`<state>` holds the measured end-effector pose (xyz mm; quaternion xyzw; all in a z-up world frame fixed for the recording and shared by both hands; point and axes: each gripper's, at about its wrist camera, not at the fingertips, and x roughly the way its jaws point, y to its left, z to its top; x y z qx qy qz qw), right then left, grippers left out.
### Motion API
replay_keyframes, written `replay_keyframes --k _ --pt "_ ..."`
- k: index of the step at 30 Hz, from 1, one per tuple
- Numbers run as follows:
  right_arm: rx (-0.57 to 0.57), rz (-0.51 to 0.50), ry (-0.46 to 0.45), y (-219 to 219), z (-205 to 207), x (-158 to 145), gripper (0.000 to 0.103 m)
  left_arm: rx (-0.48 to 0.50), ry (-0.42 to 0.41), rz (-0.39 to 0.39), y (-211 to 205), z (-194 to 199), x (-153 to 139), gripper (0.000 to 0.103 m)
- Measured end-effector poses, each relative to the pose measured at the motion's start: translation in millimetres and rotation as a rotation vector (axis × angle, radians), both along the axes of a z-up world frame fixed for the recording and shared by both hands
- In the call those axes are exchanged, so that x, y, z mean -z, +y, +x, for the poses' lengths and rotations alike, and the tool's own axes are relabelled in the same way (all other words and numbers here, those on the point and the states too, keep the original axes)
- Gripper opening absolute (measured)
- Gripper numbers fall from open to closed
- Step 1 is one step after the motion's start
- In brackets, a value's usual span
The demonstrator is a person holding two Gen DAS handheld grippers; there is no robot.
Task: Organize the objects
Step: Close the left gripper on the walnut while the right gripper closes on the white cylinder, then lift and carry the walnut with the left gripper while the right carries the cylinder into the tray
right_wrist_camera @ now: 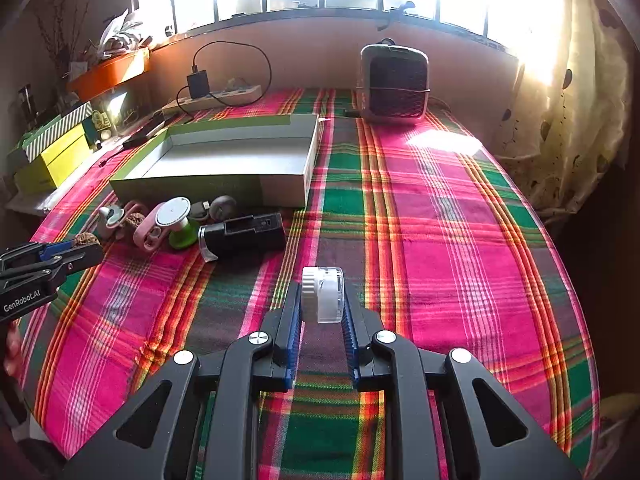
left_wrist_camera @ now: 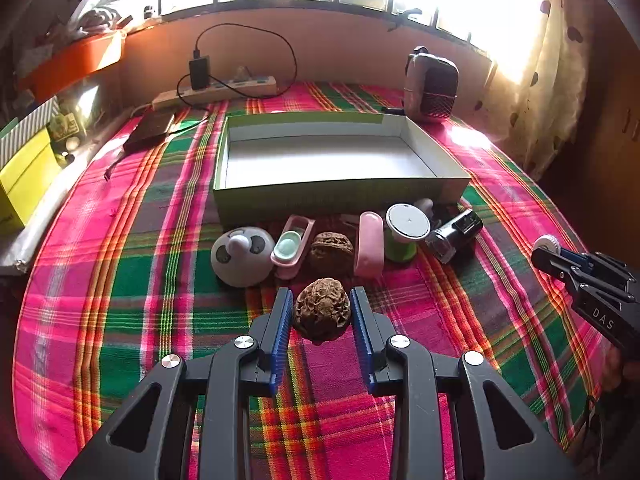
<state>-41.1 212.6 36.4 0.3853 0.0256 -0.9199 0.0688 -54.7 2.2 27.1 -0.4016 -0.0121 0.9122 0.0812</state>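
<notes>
The left gripper (left_wrist_camera: pixel 322 312) tilts steeply down over the worktop, its blue-padded jaws closed partway on a walnut (left_wrist_camera: pixel 321 314), one pad against each side. The right gripper (right_wrist_camera: pixel 322 300) slopes down at much the same angle, jaws drawn in tight on a small white cap (right_wrist_camera: pixel 323 294) that stands on edge between the pads. Seen from the left, the right gripper reaches in from the right edge, a bit of the person's hand (left_wrist_camera: pixel 616 368) showing behind its black body. The two grippers are well apart.
</notes>
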Motion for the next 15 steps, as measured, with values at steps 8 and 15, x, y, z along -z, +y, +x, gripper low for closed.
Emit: replay_keyframes --k 8,15 --pt "-0.051 -0.018 0.031 -18.6 -33.2 -22.3 0.02 0.009 0.006 0.01 -5.3 -33.0 -16.0 0.027" --pt "-0.102 -0.028 0.031 -42.6 -71.3 -30.9 0.02 -0.007 -0.005 0.031 -15.0 -69.7 -22.3 0.027"
